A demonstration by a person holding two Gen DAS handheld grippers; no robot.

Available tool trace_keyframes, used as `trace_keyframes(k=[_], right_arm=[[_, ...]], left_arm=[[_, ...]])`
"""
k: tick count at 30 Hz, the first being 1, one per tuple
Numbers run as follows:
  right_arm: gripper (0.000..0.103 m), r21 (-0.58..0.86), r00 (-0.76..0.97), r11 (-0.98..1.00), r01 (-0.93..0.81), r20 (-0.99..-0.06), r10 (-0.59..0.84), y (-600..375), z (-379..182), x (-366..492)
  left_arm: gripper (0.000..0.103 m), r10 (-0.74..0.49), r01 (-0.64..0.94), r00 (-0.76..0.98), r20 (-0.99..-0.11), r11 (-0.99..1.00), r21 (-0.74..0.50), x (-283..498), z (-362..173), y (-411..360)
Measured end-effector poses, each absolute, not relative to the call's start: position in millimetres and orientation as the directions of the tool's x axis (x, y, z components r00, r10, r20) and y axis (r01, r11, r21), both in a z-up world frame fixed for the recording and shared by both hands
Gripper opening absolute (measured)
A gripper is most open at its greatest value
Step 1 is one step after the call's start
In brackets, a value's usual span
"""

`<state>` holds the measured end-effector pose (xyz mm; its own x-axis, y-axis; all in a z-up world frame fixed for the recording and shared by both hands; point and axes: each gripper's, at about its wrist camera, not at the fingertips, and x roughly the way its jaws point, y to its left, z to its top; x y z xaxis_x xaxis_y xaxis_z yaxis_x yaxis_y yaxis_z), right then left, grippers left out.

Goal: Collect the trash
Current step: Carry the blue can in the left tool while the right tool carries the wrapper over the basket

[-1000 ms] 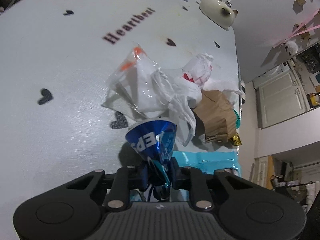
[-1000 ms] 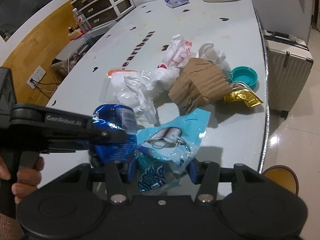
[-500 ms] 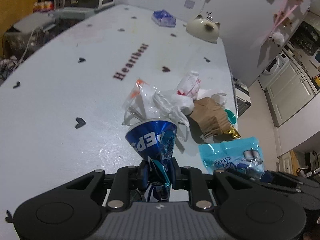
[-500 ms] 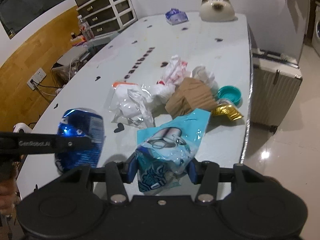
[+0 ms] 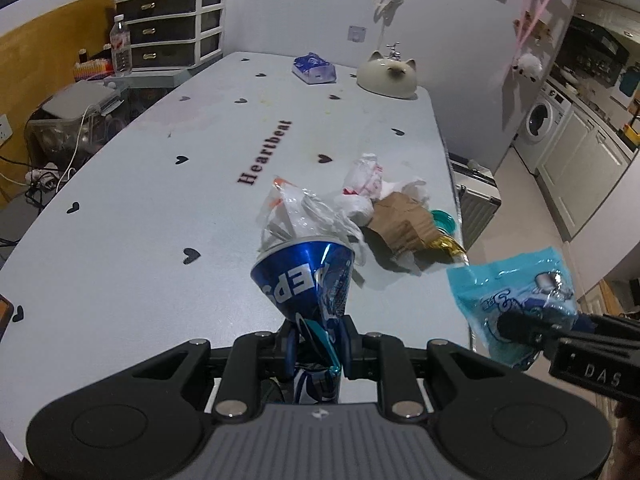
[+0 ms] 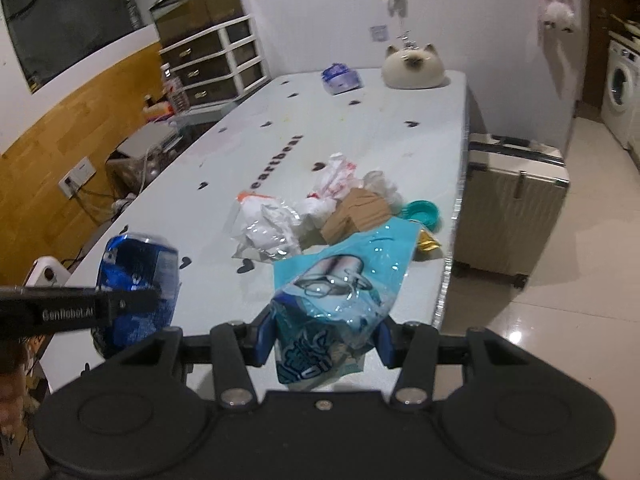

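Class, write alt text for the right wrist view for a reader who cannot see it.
The right tool grips a light-blue wrapper above a white table. At left, the other tool holds a crushed blue can; more trash lies ahead.

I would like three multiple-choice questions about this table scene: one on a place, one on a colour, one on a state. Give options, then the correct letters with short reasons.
1. Where does the cat-shaped ceramic piece stand?
A. at the table's far end
B. on the floor
C. on the suitcase

2. What colour is the crushed can in the left gripper?
A. red
B. blue
C. green

3. What is the state of the right gripper?
A. open and empty
B. shut on the light blue wrapper
C. shut on brown paper

Answers: 1 A, it sits near the far edge. 2 B, its metal skin is blue. 3 B, the wrapper is pinched between its fingers.
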<state>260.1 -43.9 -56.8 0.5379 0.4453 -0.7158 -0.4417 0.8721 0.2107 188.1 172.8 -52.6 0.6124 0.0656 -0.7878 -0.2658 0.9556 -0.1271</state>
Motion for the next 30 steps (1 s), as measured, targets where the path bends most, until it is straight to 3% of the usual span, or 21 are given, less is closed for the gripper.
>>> trace_keyframes(k=[13, 30], right_arm=[[0.05, 0.209, 0.577, 0.911, -0.354, -0.718, 0.389, -123.0, -56.4, 244.6], [0.05, 0.189, 0.579, 0.948, -0.255, -0.755, 0.306, -320.2, -84.9, 311.4]], left_arm=[[0.022, 0.037, -0.157, 0.621, -0.783, 0.984, -0.078, 195.1, -47.8, 89.3], [0.022, -0.038, -0.08, 0.574, -0.818, 0.992, -0.102, 284.2, -77.8, -105.2]])
